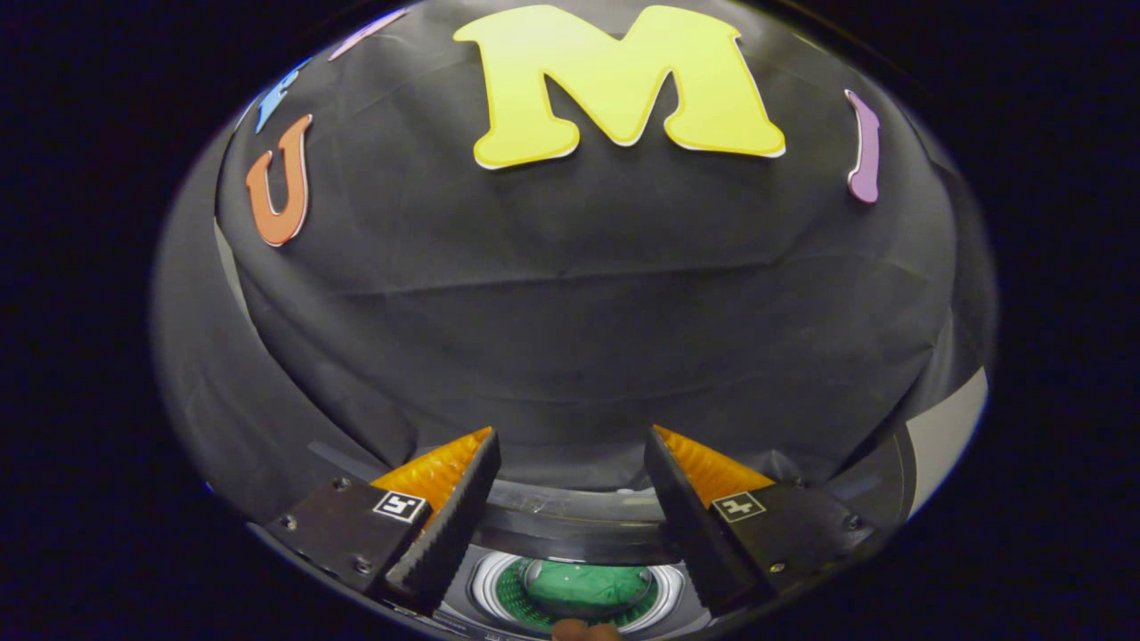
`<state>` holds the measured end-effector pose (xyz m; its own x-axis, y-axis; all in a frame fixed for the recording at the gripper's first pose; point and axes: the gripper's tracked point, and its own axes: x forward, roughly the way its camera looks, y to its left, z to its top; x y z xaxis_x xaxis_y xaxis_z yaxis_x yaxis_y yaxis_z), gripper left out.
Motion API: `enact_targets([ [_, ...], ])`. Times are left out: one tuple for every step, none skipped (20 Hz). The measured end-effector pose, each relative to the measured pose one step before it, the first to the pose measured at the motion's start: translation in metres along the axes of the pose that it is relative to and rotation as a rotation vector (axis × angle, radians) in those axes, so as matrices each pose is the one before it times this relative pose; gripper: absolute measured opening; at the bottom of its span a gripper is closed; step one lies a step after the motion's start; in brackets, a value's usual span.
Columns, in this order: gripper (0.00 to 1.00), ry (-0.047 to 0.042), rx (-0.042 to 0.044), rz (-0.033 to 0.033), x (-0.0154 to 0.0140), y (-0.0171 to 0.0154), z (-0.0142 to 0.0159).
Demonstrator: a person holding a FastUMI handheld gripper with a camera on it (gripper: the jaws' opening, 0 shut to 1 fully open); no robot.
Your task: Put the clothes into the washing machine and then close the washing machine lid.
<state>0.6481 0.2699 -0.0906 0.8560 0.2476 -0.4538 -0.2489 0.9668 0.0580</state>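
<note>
Gripper view: the jaws stand wide apart, grasping nothing. Between and below the fingers (445, 525) lies the washing machine (570, 530), its round drum opening in sight with green clothes (588, 588) lying inside. A small brown thing sits at the near rim, unclear. Beyond hangs the black cloth wall (579, 294).

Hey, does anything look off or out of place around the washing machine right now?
Nothing stands out. The green cloth lies inside the round washing machine drum, below the open gripper, whose fingers hold nothing.
</note>
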Motion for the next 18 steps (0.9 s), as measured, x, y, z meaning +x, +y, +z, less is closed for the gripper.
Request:
enact_targets([
  [1.0,-0.02129,-0.0062,0.00634,-0.00365,0.00101,-0.00233],
  [1.0,-0.02354,-0.0047,0.00332,-0.00702,0.00181,-0.00409],
  [1.0,-0.02465,-0.00271,0.00014,-0.0097,0.00149,-0.00649],
  [1.0,-0.02073,-0.00231,-0.00166,-0.00953,0.00123,-0.00608],
  [1.0,-0.01899,-0.00045,-0.00282,-0.00905,0.00156,-0.00644],
  [1.0,-0.01396,-0.00281,-0.00071,-0.00614,0.00198,-0.00499],
  [1.0,-0.01441,-0.00281,0.00022,-0.00458,0.00054,-0.00485],
  [1.0,-0.0102,-0.00499,0.00216,-0.00579,0.00143,-0.00487],
  [1.0,-0.00422,-0.0003,0.00334,-0.00529,0.00103,-0.00641],
  [1.0,0.00344,0.00573,0.00504,-0.0041,0.00057,-0.00603],
  [1.0,0.0003,0.00681,0.00651,-0.00428,0.00062,-0.00599],
  [1.0,0.00488,0.00128,0.00666,-0.00533,0.0005,-0.00742],
  [1.0,0.00318,0.00611,-0.00172,-0.00536,-0.00081,-0.00947],
  [1.0,0.01439,0.01074,-0.00037,-0.00635,-0.00077,-0.01107],
  [1.0,0.01529,0.02299,0.00059,-0.00734,-0.00026,-0.01177],
  [1.0,0.0128,0.0141,-0.0124,-0.00793,-0.0025,-0.01298],
  [0.98,0.00283,0.00457,-0.00739,-0.00626,-0.00353,-0.01092],
  [0.98,-0.00012,-0.01475,-0.00122,-0.00966,-0.0013,-0.01018],
])
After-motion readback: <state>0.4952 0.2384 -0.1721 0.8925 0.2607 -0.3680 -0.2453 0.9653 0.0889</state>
